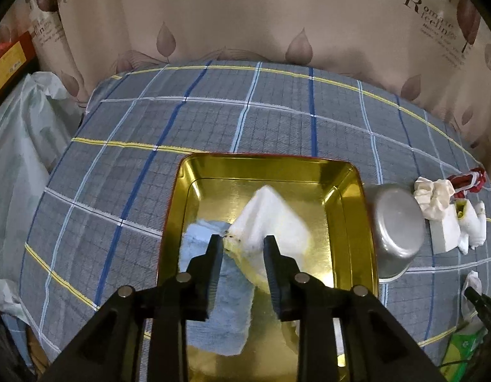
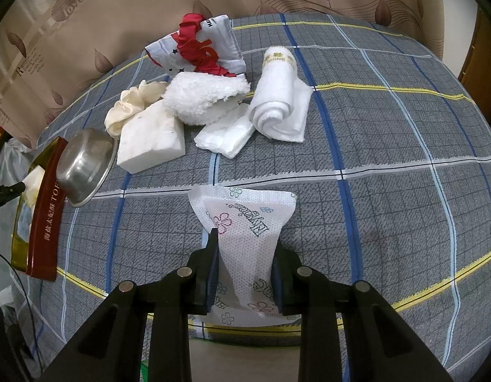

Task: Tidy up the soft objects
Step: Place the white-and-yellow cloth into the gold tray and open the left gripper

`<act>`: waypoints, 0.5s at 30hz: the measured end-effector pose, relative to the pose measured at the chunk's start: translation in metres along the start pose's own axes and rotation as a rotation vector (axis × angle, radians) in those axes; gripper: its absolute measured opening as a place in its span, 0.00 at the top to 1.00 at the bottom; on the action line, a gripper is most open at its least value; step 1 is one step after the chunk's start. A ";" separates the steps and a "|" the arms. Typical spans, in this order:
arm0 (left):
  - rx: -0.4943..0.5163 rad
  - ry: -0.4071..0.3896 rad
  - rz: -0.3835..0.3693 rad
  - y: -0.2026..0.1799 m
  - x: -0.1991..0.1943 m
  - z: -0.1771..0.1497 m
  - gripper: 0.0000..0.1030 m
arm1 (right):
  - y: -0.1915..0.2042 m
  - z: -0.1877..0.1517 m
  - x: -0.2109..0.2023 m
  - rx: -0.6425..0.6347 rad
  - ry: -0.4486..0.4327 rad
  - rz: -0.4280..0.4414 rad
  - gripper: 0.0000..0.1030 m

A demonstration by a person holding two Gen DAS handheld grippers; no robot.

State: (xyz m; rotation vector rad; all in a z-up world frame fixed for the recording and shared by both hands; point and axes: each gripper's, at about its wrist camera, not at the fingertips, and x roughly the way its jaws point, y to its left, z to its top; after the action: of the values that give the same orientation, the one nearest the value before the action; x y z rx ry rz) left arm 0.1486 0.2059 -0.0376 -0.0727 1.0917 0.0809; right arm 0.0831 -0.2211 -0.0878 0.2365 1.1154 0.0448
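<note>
- The checked cloth (image 2: pixel 388 175) covers the whole table; the soft things not yet sorted sit at its far side: a rolled towel (image 2: pixel 282 102), a fluffy cloth (image 2: pixel 204 102) and a foam block (image 2: pixel 151 141), with a steel bowl (image 2: pixel 86 167) just beside the tin.
- The gold tin (image 1: pixel 264 167) already holds a blue cloth (image 1: pixel 220 299); you are setting a white sponge (image 1: pixel 271 219) on top of it; lower it flat, clear of the rim, before pulling away.
- Your left gripper (image 1: pixel 244 245) points steeply down into the tin; its jaws stand narrow and partly apart, the sponge between them, pads seemingly just off it.
- Your right gripper (image 2: pixel 245 248) tilts down near the table's front edge, clamped on a tissue pack (image 2: pixel 245 232); hold it steady until the tin is free.
</note>
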 end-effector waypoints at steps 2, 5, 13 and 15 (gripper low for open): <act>-0.013 -0.010 -0.004 0.002 -0.003 0.001 0.68 | 0.000 0.000 0.000 -0.001 0.000 0.000 0.76; -0.025 -0.031 -0.009 0.005 -0.010 0.002 0.62 | 0.000 0.000 0.000 0.000 -0.002 -0.001 0.76; -0.024 -0.071 0.015 0.012 -0.034 -0.007 0.62 | -0.001 -0.001 0.000 -0.004 -0.006 -0.009 0.76; -0.018 -0.076 0.026 0.015 -0.038 -0.014 0.62 | -0.001 -0.001 0.000 -0.004 -0.006 -0.012 0.76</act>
State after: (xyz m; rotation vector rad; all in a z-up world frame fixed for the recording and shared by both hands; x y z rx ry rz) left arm 0.1173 0.2179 -0.0108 -0.0712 1.0159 0.1160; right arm 0.0825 -0.2218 -0.0883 0.2256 1.1105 0.0355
